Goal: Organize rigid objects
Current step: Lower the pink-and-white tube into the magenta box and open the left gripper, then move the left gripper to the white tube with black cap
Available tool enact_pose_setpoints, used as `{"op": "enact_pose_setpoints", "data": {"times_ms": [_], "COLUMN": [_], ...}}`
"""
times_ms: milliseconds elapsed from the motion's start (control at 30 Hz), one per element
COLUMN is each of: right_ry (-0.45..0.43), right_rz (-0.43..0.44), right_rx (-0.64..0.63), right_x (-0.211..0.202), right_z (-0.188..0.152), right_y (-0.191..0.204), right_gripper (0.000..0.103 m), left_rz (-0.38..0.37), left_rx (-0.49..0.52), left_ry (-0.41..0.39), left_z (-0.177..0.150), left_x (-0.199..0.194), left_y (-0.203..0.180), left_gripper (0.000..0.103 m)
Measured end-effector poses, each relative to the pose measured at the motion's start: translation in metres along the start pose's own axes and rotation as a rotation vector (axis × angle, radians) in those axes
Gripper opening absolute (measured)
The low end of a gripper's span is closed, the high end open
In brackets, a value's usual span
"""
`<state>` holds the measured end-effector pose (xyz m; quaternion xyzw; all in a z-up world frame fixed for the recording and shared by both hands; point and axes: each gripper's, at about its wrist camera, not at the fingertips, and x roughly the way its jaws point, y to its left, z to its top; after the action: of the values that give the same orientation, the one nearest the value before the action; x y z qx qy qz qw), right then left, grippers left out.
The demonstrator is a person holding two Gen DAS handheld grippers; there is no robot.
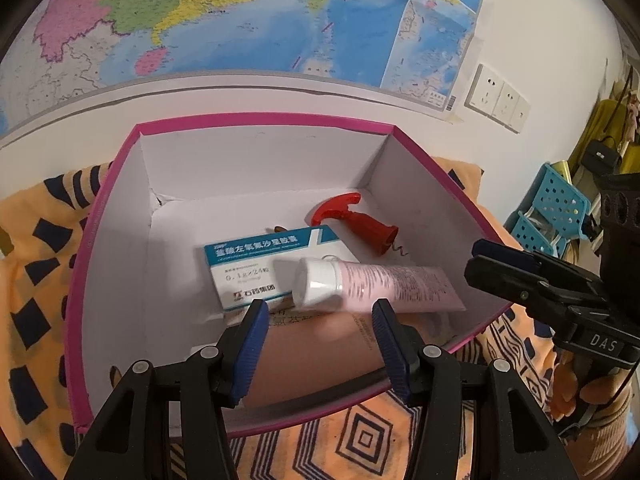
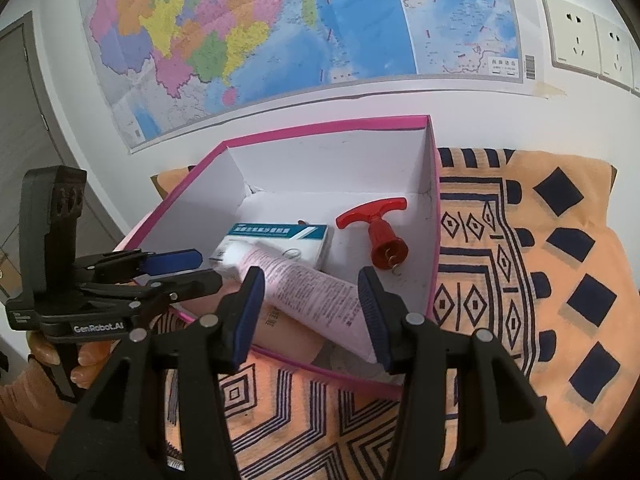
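A pink-rimmed box (image 1: pixel 256 126) (image 2: pixel 328 125) with white inside walls stands on the patterned cloth. In it lie a teal and white medicine carton (image 1: pixel 256 264) (image 2: pixel 276 236), a pink tube with a white cap (image 1: pixel 384 284) (image 2: pixel 304 292), a red corkscrew (image 1: pixel 356 220) (image 2: pixel 380 236) and a tan flat pack (image 1: pixel 312 352) (image 2: pixel 288 336). My left gripper (image 1: pixel 320 344) (image 2: pixel 180 268) is open and empty at the box's near edge. My right gripper (image 2: pixel 312 312) (image 1: pixel 492 256) is open and empty, just above the tube's flat end.
An orange cloth with dark diamonds (image 2: pixel 540 280) (image 1: pixel 36 264) covers the surface. A map (image 2: pixel 280 32) and wall sockets (image 2: pixel 572 36) are on the wall behind. A blue perforated rack (image 1: pixel 552 208) stands far right. A door (image 2: pixel 24 120) is at left.
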<state>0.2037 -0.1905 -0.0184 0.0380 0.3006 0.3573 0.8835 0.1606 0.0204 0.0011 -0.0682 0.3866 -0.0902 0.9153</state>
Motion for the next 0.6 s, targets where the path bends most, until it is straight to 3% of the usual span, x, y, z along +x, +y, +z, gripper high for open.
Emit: {"op": "enact_pose_setpoints", "data": {"times_ms": [333, 600], "right_ry": [-0.026, -0.027], "right_rz": [0.069, 0.133], "right_rx": [0.007, 0.013], "right_x": [-0.02, -0.042], "right_z": [-0.009, -0.029], "right_y": [0.009, 0.016], "right_gripper": [0.051, 0.051], "left_rz": [0.008, -0.055], "left_rx": [0.061, 0.097], "left_ry": [-0.072, -0.137], "left_z": [-0.012, -0.037], "left_x": [-0.028, -0.072], "left_y": [-0.012, -0.019], "left_gripper": [0.056, 0.061]}}
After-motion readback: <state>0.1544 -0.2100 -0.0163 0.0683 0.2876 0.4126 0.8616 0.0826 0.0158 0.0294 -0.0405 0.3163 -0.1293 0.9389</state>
